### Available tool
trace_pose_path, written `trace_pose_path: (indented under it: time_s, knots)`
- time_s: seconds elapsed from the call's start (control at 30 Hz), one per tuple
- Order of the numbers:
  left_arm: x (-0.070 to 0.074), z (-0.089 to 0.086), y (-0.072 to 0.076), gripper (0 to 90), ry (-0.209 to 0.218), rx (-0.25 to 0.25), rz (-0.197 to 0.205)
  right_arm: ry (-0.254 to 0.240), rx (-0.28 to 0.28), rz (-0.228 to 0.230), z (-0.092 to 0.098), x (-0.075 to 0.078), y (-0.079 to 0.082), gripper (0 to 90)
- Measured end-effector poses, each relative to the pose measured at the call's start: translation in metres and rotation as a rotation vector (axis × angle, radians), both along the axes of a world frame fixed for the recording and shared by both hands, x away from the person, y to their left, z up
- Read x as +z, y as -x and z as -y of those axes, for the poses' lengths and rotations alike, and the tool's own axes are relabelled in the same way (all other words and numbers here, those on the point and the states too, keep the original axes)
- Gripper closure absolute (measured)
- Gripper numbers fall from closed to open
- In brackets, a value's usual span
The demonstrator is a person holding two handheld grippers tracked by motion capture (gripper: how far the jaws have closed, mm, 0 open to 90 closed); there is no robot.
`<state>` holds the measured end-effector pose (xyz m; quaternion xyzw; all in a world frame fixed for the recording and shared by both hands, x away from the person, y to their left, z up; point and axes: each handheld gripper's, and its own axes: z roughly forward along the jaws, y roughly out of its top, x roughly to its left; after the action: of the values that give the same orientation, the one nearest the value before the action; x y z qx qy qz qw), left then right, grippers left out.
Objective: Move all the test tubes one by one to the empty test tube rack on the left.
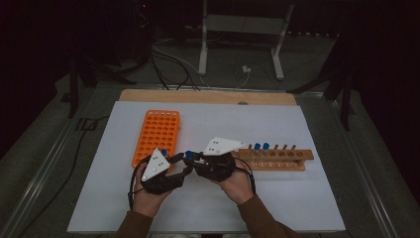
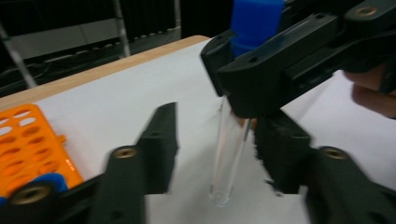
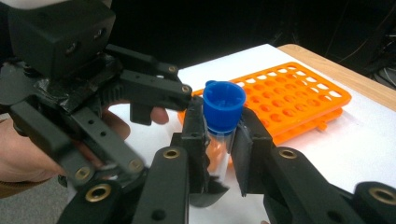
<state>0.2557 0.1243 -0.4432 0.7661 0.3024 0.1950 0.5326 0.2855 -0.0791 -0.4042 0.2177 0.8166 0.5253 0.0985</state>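
Note:
A clear test tube with a blue cap hangs upright over the white mat, just in front of the orange rack. My right gripper is shut on the tube just below the cap. My left gripper faces it from the left. Its jaws stand on either side of the tube's lower half, with a gap showing between the pads and the glass. In the high view both grippers, left and right, meet near the mat's middle, with the blue cap between them.
A wooden rack lies to the right of the hands and holds several tubes, two with blue caps. The orange rack has many empty holes. The white mat covers a wooden table; cables and a stand leg lie on the floor beyond.

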Motion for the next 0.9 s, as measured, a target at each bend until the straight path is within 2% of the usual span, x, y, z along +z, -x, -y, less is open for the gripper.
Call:
trace_pose_path:
  time_s: [0.2, 0.3, 0.43, 0.5, 0.67, 0.9]
  knots:
    - [-0.001, 0.001, 0.001, 75.9, -0.014, -0.037, 0.003, -0.003, 0.008, -0.002, -0.003, 0.000, 0.000, 76.3]
    - [-0.001, 0.001, 0.001, 77.3, -0.016, -0.041, 0.002, -0.004, 0.012, -0.005, -0.003, 0.000, 0.000, 75.3]
    - [-0.001, -0.001, 0.000, 77.5, -0.020, -0.033, 0.001, -0.034, 0.014, -0.035, 0.001, 0.000, -0.002, 51.4]
    - [-0.001, -0.003, 0.000, 77.5, -0.021, -0.025, -0.002, -0.041, -0.008, -0.027, 0.004, 0.001, -0.001, 38.4]
    - [0.002, -0.011, -0.001, 77.6, -0.010, -0.002, 0.000, -0.045, -0.072, -0.017, 0.015, 0.002, -0.004, 14.9]
    - [0.008, -0.023, 0.000, 77.6, 0.005, 0.029, 0.008, -0.026, -0.153, -0.015, 0.032, 0.000, -0.008, 4.0]
